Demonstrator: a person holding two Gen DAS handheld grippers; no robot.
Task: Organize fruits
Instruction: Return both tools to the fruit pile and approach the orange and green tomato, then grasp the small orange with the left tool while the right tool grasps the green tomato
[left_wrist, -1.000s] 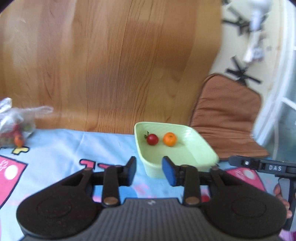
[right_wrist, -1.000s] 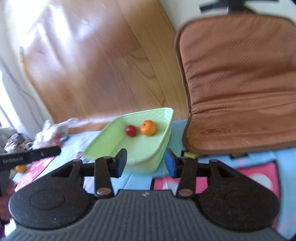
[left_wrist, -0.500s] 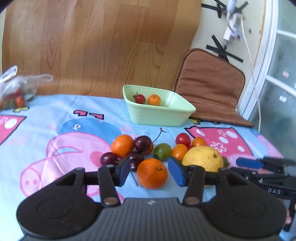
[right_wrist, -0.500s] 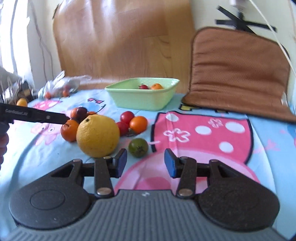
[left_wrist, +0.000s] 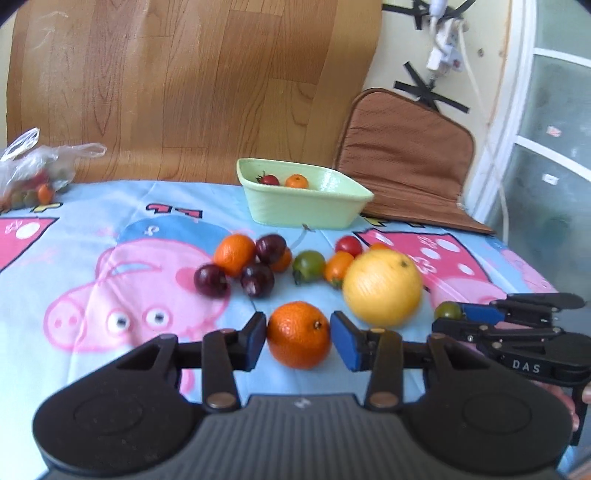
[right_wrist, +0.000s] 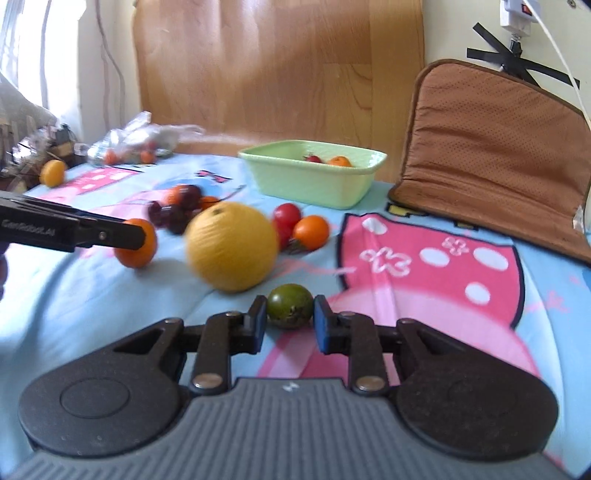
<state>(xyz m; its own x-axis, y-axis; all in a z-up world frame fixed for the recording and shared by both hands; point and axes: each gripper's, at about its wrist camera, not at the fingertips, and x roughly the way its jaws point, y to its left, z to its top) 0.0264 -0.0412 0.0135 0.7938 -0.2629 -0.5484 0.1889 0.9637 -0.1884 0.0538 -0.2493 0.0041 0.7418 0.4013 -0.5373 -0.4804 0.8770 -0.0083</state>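
My left gripper (left_wrist: 298, 338) is open around an orange mandarin (left_wrist: 298, 334) lying on the cloth, a pad close on each side. My right gripper (right_wrist: 290, 317) is open around a small green tomato (right_wrist: 290, 305), also lying on the cloth. A big yellow citrus (left_wrist: 382, 287) lies between them, with dark plums (left_wrist: 257, 279), another mandarin (left_wrist: 235, 254), a green tomato (left_wrist: 309, 264) and red and orange cherry tomatoes (left_wrist: 348, 245) behind. The pale green basin (left_wrist: 303, 210) at the back holds a red tomato (left_wrist: 269, 180) and a small orange (left_wrist: 296, 181).
A clear plastic bag of small fruit (left_wrist: 31, 177) lies at the far left. A brown cushion (left_wrist: 406, 162) leans behind the basin at right. A loose orange (right_wrist: 53, 172) and clutter sit at the table's far left edge. A wooden board stands behind the table.
Both grippers have come down and forward to the cloth. The left one now straddles the mandarin, the right one straddles the small green tomato. The fruit has not moved.
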